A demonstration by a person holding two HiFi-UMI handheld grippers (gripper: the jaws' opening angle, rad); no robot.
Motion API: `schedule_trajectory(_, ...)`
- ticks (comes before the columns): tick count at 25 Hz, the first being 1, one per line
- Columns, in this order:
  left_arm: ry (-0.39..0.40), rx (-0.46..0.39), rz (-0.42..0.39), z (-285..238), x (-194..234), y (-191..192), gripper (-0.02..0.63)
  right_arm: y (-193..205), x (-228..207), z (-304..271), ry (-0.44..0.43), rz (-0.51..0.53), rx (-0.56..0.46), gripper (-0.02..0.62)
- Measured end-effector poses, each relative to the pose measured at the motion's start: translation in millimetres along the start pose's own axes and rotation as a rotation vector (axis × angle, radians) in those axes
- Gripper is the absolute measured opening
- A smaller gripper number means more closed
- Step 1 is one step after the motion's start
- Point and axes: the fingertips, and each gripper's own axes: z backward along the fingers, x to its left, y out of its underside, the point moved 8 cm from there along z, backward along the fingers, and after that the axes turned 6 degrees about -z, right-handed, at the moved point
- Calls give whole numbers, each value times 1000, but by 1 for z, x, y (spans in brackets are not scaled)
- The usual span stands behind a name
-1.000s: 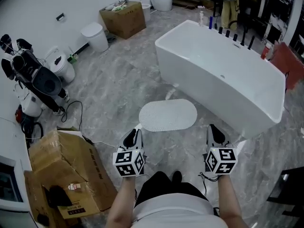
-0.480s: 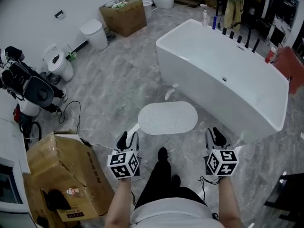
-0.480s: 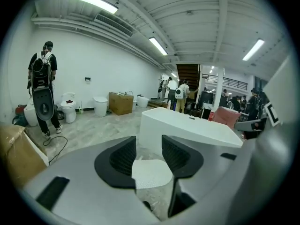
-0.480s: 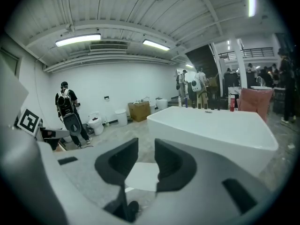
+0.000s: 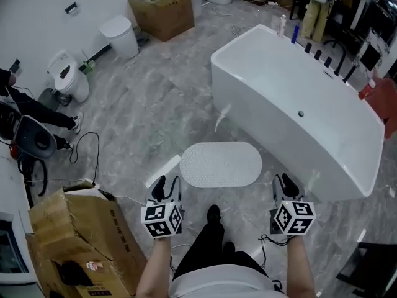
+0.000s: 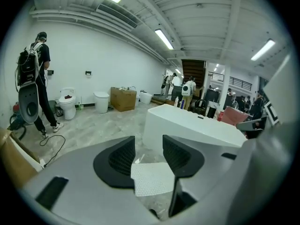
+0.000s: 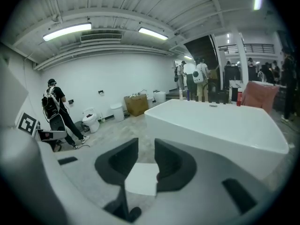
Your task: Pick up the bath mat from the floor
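Hovering off bath mat (image 5: 220,164) near edge, bathtub (image 5: 267,129) beyond: left gripper (image 5: 166,183), right gripper (image 5: 285,181), jaws just opened, empty.

The bath mat (image 5: 221,164) is a white oval with rounded ends and a fine dotted, pebbled surface. It lies flat and fully spread out on the grey marbled floor (image 5: 149,110), with no fold or curled edge showing. Its long side runs across the head view, and it sits just beside the outer wall of the white bathtub (image 5: 273,138).
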Motion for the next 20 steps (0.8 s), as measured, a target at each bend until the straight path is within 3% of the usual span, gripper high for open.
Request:
schedule_trajectory(9,14,44,9,-75,31,-13,180,-15,-4,-70,36,-40,35,95)
schedule_trajectory(20,-12,130,4,-140,32,26,173,2,-39,-147,29,5,112,95)
